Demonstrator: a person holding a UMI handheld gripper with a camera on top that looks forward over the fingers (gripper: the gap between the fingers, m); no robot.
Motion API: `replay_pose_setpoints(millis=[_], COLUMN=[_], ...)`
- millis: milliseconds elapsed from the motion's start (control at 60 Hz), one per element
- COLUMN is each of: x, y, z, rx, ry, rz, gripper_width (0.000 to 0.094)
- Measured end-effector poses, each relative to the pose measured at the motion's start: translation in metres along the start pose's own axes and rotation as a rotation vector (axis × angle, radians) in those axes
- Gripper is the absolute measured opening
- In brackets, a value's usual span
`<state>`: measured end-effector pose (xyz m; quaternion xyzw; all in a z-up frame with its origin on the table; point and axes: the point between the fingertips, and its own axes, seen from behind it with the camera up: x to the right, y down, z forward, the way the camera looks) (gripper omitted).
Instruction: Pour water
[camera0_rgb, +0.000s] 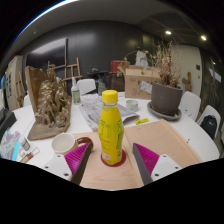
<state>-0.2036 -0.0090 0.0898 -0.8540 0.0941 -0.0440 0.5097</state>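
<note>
**Closing on the bottle before the pour**

The gripper (108, 158) stands wide, its pink pads (78, 158) flanking a yellow bottle (111, 127) with a gap on each side. The bottle stands upright on a wooden board (165, 140) at the near edge of the white table (195, 135), cap on. A small white cup (63, 143) sits just left of the fingers, by the board's left edge. To grip well, centre the fingers at mid-body, squeeze evenly, and keep the bottle upright while lifting.

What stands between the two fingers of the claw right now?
In the gripper view, a yellow bottle stands upright on a wooden board, between the fingers of the open claw. A gap shows at each side, so the fingers do not press it.
</note>
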Motion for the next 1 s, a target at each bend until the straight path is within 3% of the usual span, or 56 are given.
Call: replay_pose_setpoints(millis=[167, 533, 1000], x=[-0.008, -0.019, -0.012], y=[0.008, 0.001, 0.003], z=[-0.086, -0.279, -0.355], rx=[-0.062, -0.033, -0.022], ry=[-0.001, -0.033, -0.028], rz=[0.003, -0.125, -0.123], gripper_width=[0.0858, 0.086, 0.086])
